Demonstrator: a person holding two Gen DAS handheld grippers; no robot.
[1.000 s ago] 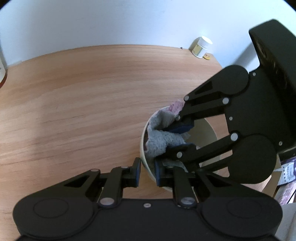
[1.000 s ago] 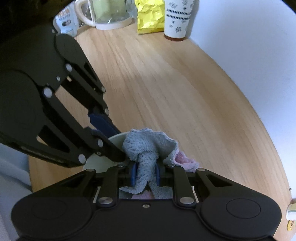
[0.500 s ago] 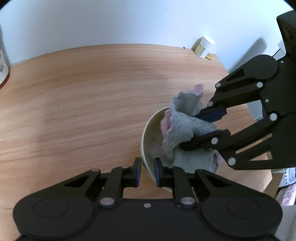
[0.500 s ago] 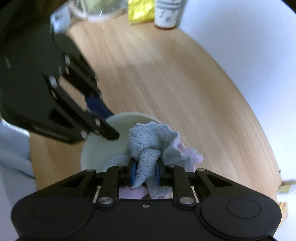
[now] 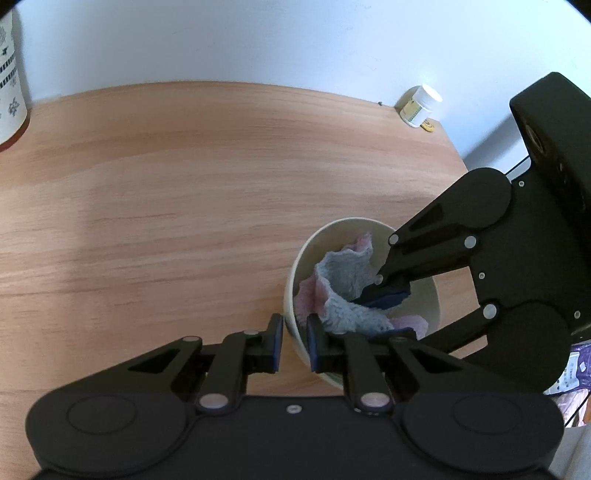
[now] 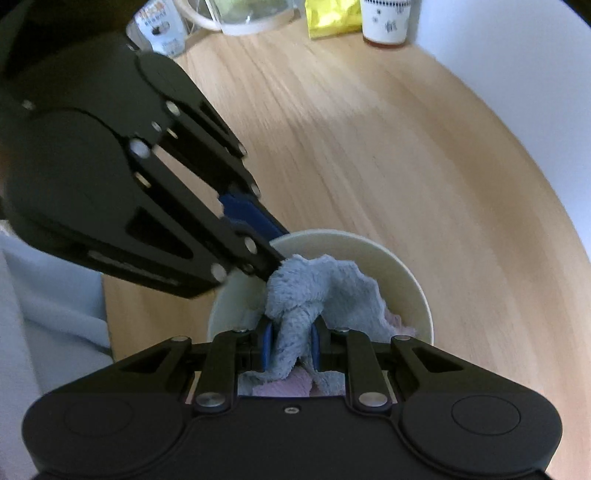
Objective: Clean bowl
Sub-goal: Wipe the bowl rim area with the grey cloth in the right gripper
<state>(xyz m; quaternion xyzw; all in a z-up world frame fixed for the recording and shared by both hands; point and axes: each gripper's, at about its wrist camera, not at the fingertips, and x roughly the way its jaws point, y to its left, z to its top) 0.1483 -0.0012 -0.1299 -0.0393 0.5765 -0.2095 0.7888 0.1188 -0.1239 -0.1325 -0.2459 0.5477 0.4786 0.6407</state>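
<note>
A cream bowl stands on the wooden table near its right front corner. My left gripper is shut on the bowl's near rim, one blue pad outside the wall and one inside. A grey and pink cloth is bunched inside the bowl. My right gripper is shut on the cloth, pointing steeply down into the bowl, and it shows at the right of the left wrist view. The bowl's bottom is hidden under the cloth.
A small white jar stands at the table's far right corner by the wall. At the far end stand a patterned paper cup, a yellow packet, a clear jug and a printed cup. Bare wooden tabletop stretches left.
The right gripper lifted the cloth up and toward the bowl's right side half a second ago, then pushed it back down into the bowl. The left gripper kept its hold on the rim.
</note>
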